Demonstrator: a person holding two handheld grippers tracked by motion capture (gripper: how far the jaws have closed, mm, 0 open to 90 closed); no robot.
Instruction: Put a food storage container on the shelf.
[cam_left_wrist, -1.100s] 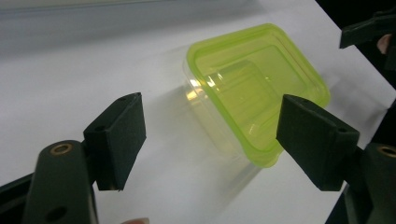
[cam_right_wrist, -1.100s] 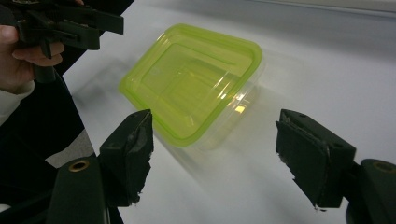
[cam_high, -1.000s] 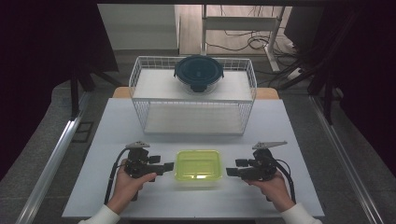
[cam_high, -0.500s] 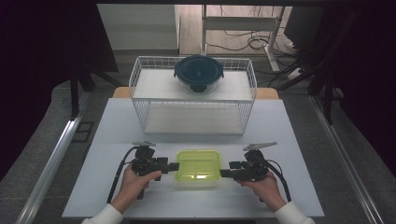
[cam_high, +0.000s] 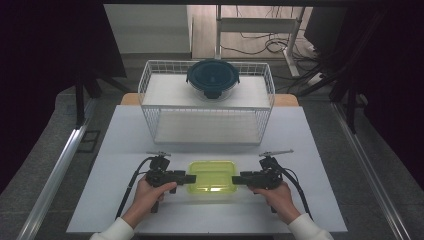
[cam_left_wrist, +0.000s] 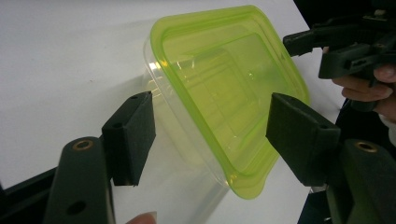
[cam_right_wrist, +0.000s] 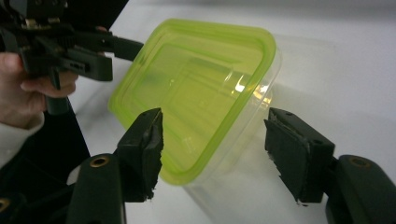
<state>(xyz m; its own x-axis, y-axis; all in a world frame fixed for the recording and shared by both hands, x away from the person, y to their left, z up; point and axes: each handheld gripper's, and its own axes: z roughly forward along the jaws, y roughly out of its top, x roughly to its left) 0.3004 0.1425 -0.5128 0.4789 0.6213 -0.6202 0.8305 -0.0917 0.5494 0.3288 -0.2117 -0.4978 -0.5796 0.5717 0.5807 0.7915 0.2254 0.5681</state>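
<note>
Green-lidded container (cam_high: 212, 175) sits on the white table (cam_high: 125, 135), near edge, in front of the wire basket (cam_high: 207, 102). My left tongs (cam_high: 191, 178) and right tongs (cam_high: 235, 179) flank its short ends, both jaws spread wide, gripping nothing.

Items I log from the high view:

1. White table (cam_high: 125, 145), with a bare surface around its edges.
2. White wire basket (cam_high: 150, 107), standing at 12 o'clock on the table and open toward me.
3. Round glass container with a dark teal lid (cam_high: 213, 78), resting on top of the basket at its middle.
4. Cables on the floor (cam_high: 260, 42), at 12 o'clock beyond the basket.
5. Metal rail (cam_high: 60, 165), at 9 o'clock beside the table.
</note>
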